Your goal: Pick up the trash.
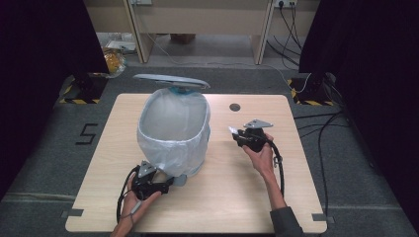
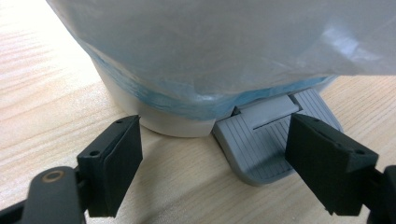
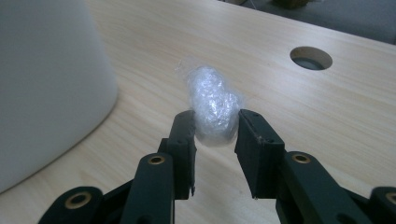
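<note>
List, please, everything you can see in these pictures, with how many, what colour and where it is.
pedal bin: one, white with a clear liner bag folded over its rim, left of the table's middle
bin lid: one, grey, raised open at the bin's far side
foot pedal: one, grey, ribbed, at the bin's near base
crumpled plastic wad: one, clear, between the right gripper's jaws
table: one, light wood, with a round hole near its far edge
cables: several, black, on the floor at the right
left gripper: one, black, open, in front of the pedal
right gripper: one, black, shut on the wad
</note>
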